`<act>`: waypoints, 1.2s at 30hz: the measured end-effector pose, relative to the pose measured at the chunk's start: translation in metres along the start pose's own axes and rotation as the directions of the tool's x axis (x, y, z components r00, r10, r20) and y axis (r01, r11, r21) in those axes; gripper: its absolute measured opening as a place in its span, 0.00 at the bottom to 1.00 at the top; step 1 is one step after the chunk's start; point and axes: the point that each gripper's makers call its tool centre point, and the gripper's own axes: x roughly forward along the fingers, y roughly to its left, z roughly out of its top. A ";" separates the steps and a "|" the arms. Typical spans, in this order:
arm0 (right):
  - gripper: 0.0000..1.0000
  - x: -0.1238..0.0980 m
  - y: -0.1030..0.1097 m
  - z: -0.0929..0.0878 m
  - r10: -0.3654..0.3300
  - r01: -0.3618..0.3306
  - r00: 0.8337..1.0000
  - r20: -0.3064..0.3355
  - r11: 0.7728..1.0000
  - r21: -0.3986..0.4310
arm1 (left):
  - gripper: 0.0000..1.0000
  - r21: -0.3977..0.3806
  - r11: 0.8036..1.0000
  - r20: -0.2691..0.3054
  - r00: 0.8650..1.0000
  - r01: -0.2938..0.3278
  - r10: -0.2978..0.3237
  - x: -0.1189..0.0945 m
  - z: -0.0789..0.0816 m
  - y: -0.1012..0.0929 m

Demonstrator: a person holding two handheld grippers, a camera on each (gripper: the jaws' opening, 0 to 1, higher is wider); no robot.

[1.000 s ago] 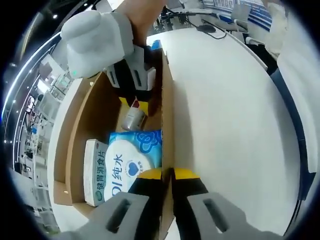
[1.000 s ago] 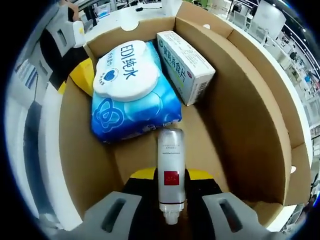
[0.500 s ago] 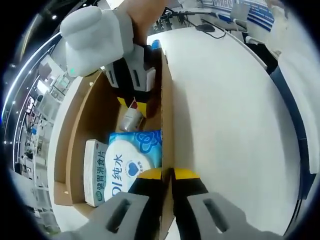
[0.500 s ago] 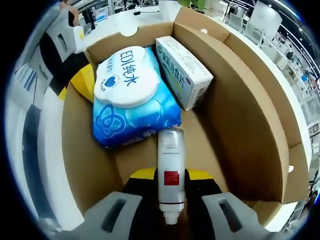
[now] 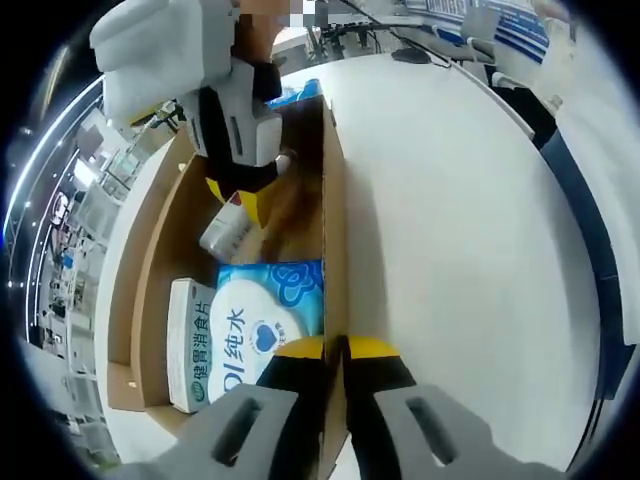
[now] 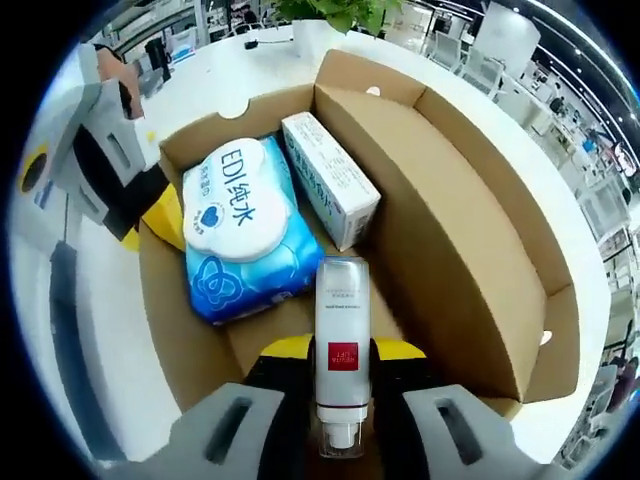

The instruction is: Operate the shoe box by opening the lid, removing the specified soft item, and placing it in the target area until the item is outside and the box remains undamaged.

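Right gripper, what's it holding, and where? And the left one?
The right gripper grips the silver tube near its cap end. The left gripper pinches the cardboard box's side wall.

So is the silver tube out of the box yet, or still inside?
Cannot tell for sure. The right hand-held gripper is shut on the silver tube, held above the wipes pack, over the open shoe box.

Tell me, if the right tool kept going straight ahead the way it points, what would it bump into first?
Probably the blue wipes pack: it lies just beyond the silver tube held in the right tool, inside the cardboard box. Depth is hard to judge; the tube tip would touch first.
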 end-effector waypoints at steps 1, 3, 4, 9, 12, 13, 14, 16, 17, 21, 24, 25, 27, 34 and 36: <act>0.19 -0.001 0.000 0.001 -0.003 0.003 1.000 0.004 1.000 0.006 | 0.04 -0.001 1.000 0.000 1.000 0.000 0.000 0.000 0.000 0.000; 0.19 -0.004 -0.002 0.002 -0.009 0.009 1.000 0.009 1.000 0.011 | 0.04 -0.002 1.000 0.000 1.000 0.001 -0.001 -0.001 0.000 0.000; 0.19 -0.007 -0.003 0.003 -0.015 0.014 1.000 0.016 1.000 0.019 | 0.04 -0.002 1.000 0.000 1.000 0.000 0.000 0.000 0.000 0.000; 0.19 -0.019 -0.009 0.010 -0.036 0.029 0.998 0.059 0.994 0.109 | 0.04 -0.003 1.000 -0.001 1.000 0.001 -0.001 0.000 0.000 0.000; 0.19 -0.024 -0.011 0.010 -0.039 0.030 0.997 0.065 0.990 0.140 | 0.04 -0.001 1.000 -0.001 1.000 0.002 -0.002 0.000 0.000 0.000; 0.19 -0.026 -0.012 0.009 -0.043 0.032 0.997 0.068 0.989 0.146 | 0.04 -0.002 1.000 -0.001 1.000 0.003 -0.003 0.000 0.000 0.000; 0.19 -0.027 -0.013 0.010 -0.044 0.032 0.996 0.072 0.987 0.156 | 0.04 -0.003 1.000 -0.001 1.000 0.002 -0.002 0.000 0.000 0.000; 0.19 -0.029 -0.014 0.010 -0.046 0.031 0.996 0.080 0.983 0.182 | 0.04 -0.003 1.000 0.001 1.000 0.001 -0.001 0.000 0.000 0.000; 0.19 -0.031 -0.016 0.010 -0.050 0.033 0.995 0.085 0.980 0.195 | 0.04 -0.002 1.000 0.001 1.000 0.001 -0.001 0.000 0.000 0.000; 0.19 -0.037 -0.016 0.011 -0.058 0.036 0.994 0.094 0.975 0.218 | 0.04 -0.003 1.000 0.001 1.000 0.002 -0.002 0.000 0.000 0.000; 0.19 -0.045 -0.019 0.013 -0.075 0.045 0.991 0.109 0.966 0.256 | 0.04 -0.002 1.000 0.001 1.000 0.000 0.000 0.000 0.000 0.000; 0.19 -0.048 -0.020 0.013 -0.081 0.051 0.991 0.110 0.966 0.253 | 0.04 -0.002 1.000 0.000 1.000 -0.001 0.001 0.000 0.000 0.000; 0.19 -0.055 -0.024 0.013 -0.100 0.067 0.989 0.112 0.961 0.268 | 0.04 -0.002 1.000 0.000 1.000 -0.002 0.002 0.000 0.000 0.000; 0.19 -0.072 -0.027 0.008 -0.134 0.088 0.984 0.120 0.941 0.328 | 0.04 -0.005 1.000 -0.001 1.000 -0.005 0.005 0.000 0.000 0.000; 0.19 -0.076 -0.030 0.004 -0.146 0.096 0.982 0.120 0.933 0.347 | 0.04 -0.003 1.000 -0.003 1.000 -0.006 0.006 0.000 0.000 0.000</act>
